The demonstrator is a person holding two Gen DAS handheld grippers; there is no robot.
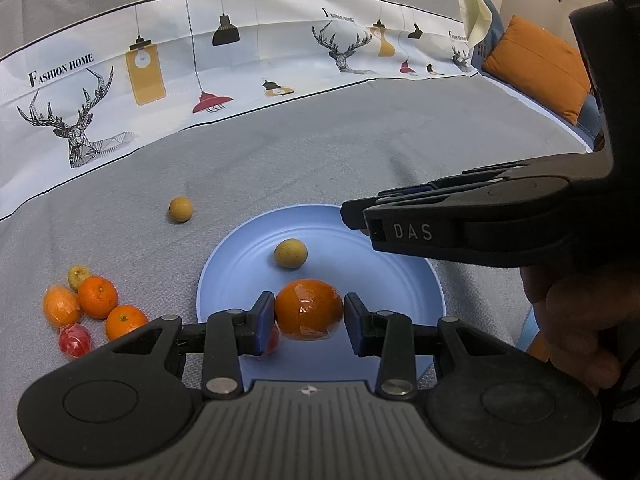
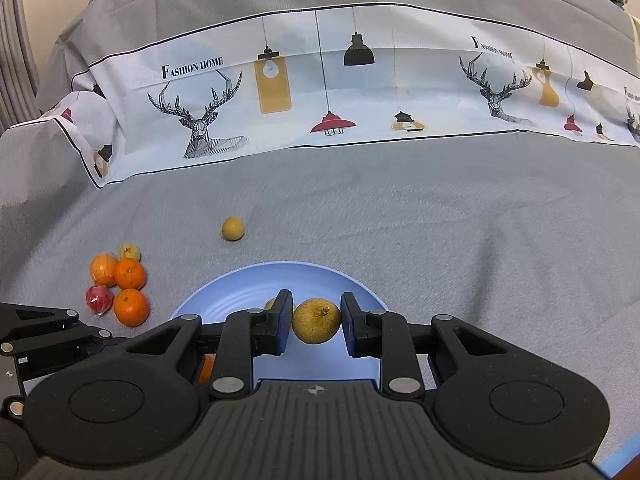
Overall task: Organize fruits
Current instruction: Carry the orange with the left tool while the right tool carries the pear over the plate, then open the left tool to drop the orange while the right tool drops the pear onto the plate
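Note:
A light blue plate [image 1: 392,280] lies on the grey cloth; it also shows in the right wrist view [image 2: 224,300]. My left gripper [image 1: 309,318] is shut on a plastic-wrapped orange [image 1: 309,314] just above the plate's near side. A small tan fruit [image 1: 291,253] rests on the plate. My right gripper [image 2: 316,322] is shut on a tan fruit [image 2: 316,321] over the plate; seen from the left wrist, its fingers [image 1: 400,200] hover above the plate's right rim. A red fruit [image 1: 274,340] peeks out behind the left finger.
A pile of oranges [image 1: 98,296], a wrapped red fruit [image 1: 75,340] and a small tan fruit [image 1: 79,275] lies left of the plate, also in the right view [image 2: 130,274]. A lone tan fruit [image 1: 180,209] sits farther back. A printed cloth [image 1: 240,60] lies behind; an orange cushion [image 1: 536,68] is at right.

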